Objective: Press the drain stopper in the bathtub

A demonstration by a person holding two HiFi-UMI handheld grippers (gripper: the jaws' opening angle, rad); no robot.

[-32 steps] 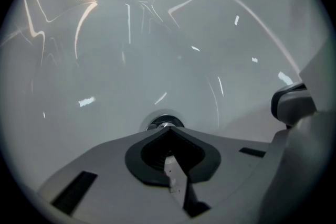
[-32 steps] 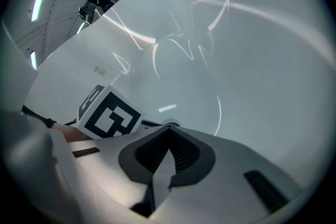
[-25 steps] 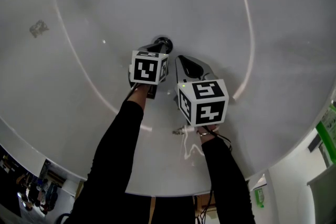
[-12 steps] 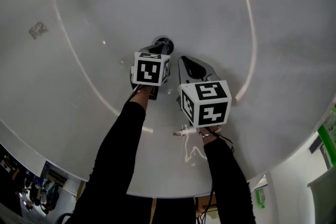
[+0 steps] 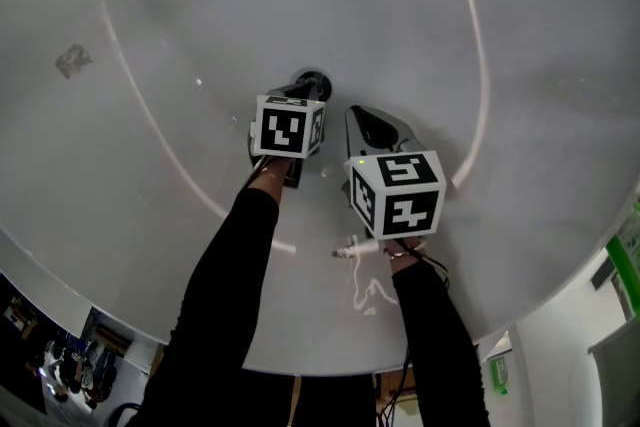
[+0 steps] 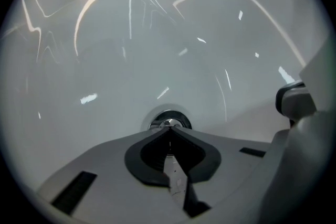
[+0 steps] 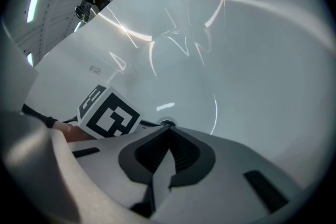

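At frame centre in the head view, low on the floor of the white bathtub, the drain stopper shows as a dark, chrome-ringed disc, its lower edge covered by the left gripper. Left gripper's jaws are pinched together with nothing between them, and the tips point at the stopper's near rim; contact or a hair's gap, cannot tell. Right gripper sits just beside it, to the right in frame, its jaws likewise pressed together and empty, aimed at bare enamel short of the drain. Black sleeves run down to the bottom edge. Risks, as I judge them: the narrow closed tip meets the stopper near its edge and not its centre, so a push could skate off the rounded chrome onto the glossy tub, or tilt the cap so that it fails to click. The right gripper is close enough to knock the left off line if either drifts sideways. View differences: only the head view shows the two grippers side by side. The left gripper view alone gives the stopper's ring and bright centre directly past the tips. The right gripper view catches only a sliver of the stopper, plus the left gripper's marker cube at lower left and the room beyond the rim at upper left.
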